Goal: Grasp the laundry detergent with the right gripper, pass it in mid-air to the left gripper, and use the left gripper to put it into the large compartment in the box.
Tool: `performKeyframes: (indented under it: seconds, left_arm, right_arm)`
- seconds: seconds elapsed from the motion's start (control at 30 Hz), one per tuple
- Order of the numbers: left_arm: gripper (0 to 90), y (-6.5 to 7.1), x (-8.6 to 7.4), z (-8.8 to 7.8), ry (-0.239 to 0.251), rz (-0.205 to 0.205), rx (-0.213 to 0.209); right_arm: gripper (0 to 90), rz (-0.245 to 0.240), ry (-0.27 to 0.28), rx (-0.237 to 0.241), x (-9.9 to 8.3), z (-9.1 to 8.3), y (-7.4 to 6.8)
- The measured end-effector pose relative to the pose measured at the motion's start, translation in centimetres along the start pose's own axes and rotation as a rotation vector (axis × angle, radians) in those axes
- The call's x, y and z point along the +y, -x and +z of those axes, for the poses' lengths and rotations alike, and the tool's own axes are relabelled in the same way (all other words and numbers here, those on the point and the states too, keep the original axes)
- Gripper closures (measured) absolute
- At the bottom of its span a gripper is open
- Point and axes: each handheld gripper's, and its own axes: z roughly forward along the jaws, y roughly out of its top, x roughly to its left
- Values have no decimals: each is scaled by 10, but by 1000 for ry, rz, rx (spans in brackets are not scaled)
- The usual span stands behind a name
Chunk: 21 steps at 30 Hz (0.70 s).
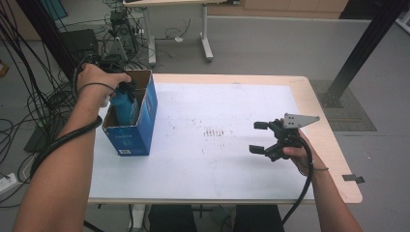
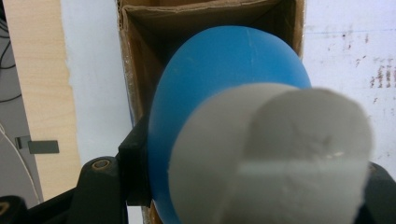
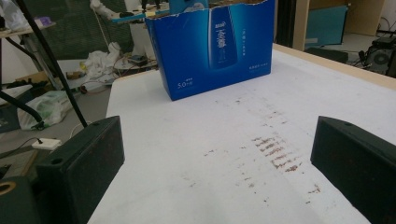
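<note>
Your left gripper [image 1: 126, 89] is clamped on the blue bottle [image 2: 224, 79], upright, bottom end inside the open blue carton [image 1: 145, 121] w/ its compartment straight below. Right gripper [image 1: 263, 137] idles w/ jaws apart, well off.

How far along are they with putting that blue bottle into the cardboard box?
Nearly there. The left gripper is clamped on the blue bottle, whose lower part is already inside the open blue box. Left to do: set it down fully and let go. The right gripper waits open above the white table, holding nothing.
</note>
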Motion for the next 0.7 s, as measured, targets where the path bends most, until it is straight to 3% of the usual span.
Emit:
performKeyframes:
  seconds: [0.7]
  left_arm:
    - [373,-7,-4,30,-53,-15,-12]
  right_arm:
    - [28,3,-7,-1,-1,0,0]
